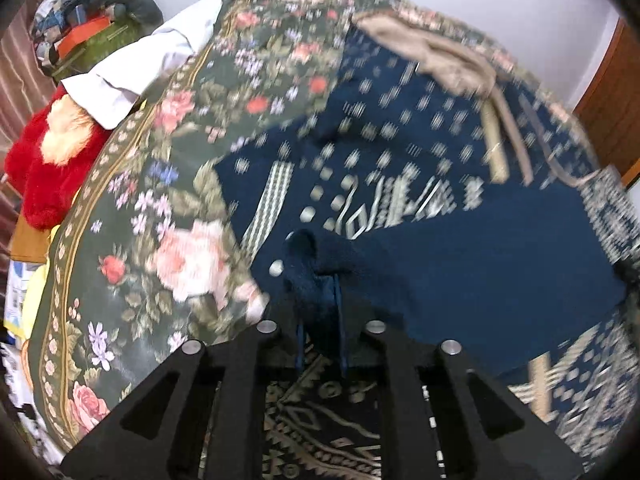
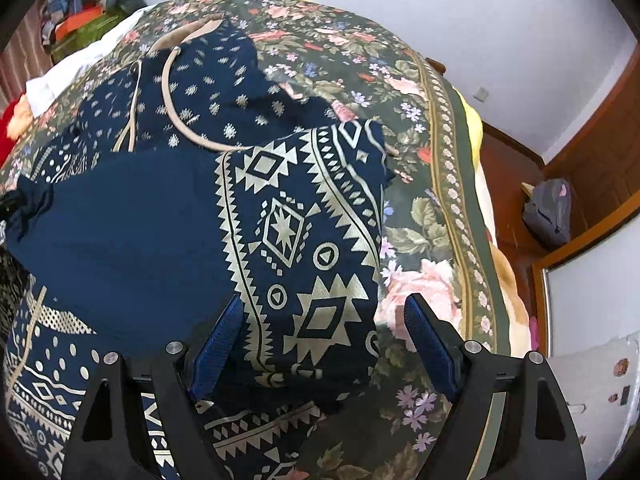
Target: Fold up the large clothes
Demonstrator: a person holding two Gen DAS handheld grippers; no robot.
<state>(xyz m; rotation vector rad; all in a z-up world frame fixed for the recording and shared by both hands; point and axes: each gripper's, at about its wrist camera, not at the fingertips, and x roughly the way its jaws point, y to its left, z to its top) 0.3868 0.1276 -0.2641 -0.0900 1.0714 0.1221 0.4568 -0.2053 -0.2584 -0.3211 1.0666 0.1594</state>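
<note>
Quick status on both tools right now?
Left tool: shut on a bunched fold of the navy garment.
Right tool: open, holding nothing, hovering over the garment's patterned edge.

your left claw (image 1: 320,280) points steeply down, its blue pads pinched nearly together; your right claw (image 2: 324,320) tilts down, pads spread wide.
</note>
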